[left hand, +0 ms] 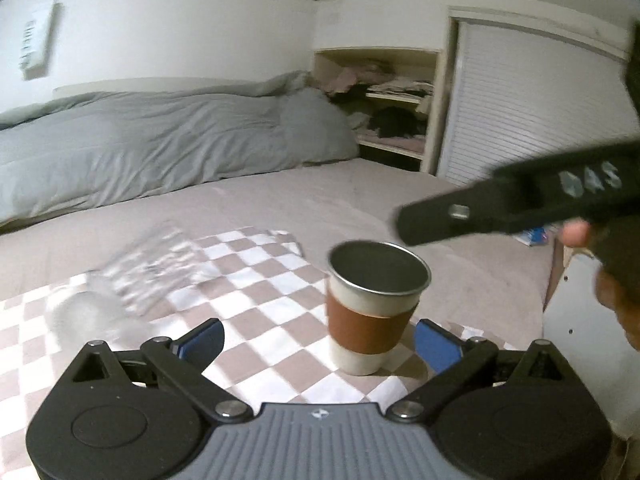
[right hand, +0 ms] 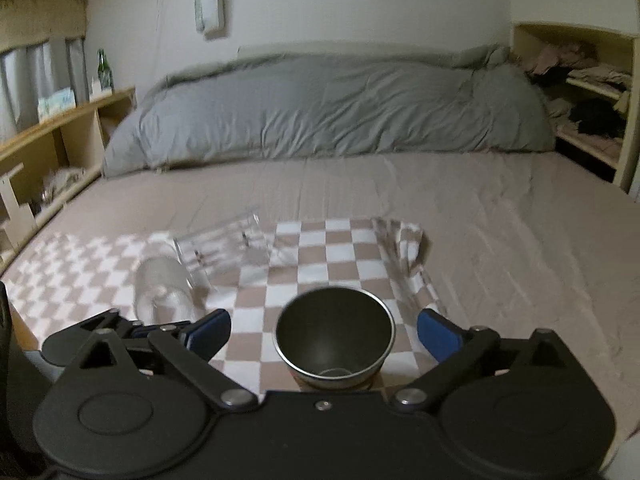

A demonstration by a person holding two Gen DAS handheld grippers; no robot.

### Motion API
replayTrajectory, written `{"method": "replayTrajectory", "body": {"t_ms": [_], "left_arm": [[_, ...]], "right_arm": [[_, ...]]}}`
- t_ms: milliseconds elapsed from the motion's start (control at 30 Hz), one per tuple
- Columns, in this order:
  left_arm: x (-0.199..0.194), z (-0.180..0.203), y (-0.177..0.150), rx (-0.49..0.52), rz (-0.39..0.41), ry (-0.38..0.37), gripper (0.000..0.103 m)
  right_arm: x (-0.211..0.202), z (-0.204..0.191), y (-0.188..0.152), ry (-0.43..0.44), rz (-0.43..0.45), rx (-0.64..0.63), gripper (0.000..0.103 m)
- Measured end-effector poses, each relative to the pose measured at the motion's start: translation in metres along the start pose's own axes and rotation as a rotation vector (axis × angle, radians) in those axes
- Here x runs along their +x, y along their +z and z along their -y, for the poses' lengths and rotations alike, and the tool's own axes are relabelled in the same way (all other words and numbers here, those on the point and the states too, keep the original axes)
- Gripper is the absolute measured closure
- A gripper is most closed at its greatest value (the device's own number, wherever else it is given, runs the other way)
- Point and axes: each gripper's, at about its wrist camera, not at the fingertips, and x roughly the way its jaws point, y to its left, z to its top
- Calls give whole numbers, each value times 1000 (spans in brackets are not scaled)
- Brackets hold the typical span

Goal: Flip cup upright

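A white cup (left hand: 370,312) with a brown sleeve and a dark metal inside stands upright on the checkered cloth (left hand: 260,276) on the bed. My left gripper (left hand: 320,344) is open, its blue-padded fingers low on either side of the cup, not touching it. In the right wrist view I look down into the cup's open mouth (right hand: 334,338), and my right gripper (right hand: 324,334) is open above it. The right gripper's black body (left hand: 516,200) shows in the left wrist view, above and to the right of the cup.
A clear glass (right hand: 162,292) lies on its side on the cloth to the left, beside a clear plastic box (right hand: 222,244). A grey duvet (right hand: 320,108) lies along the wall. Wooden shelves (right hand: 52,136) stand left, a clothes shelf (left hand: 396,100) right.
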Motion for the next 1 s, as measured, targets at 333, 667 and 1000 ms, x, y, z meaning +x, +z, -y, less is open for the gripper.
{"method": "replayTrajectory", "body": {"t_ms": [333,667,1000], "left_arm": [[-89,-11,18,-60,-3,97,0],[-146,-17,17,-94,-19,180,0],[-175,-19,2,-110,-40,234,0]], "right_arm": [[-65,-15,-11,-30,40,72,0],[-95,-35,-31,-65,56,112,0],[-111,-57,-52,-82,47,82,0]]}}
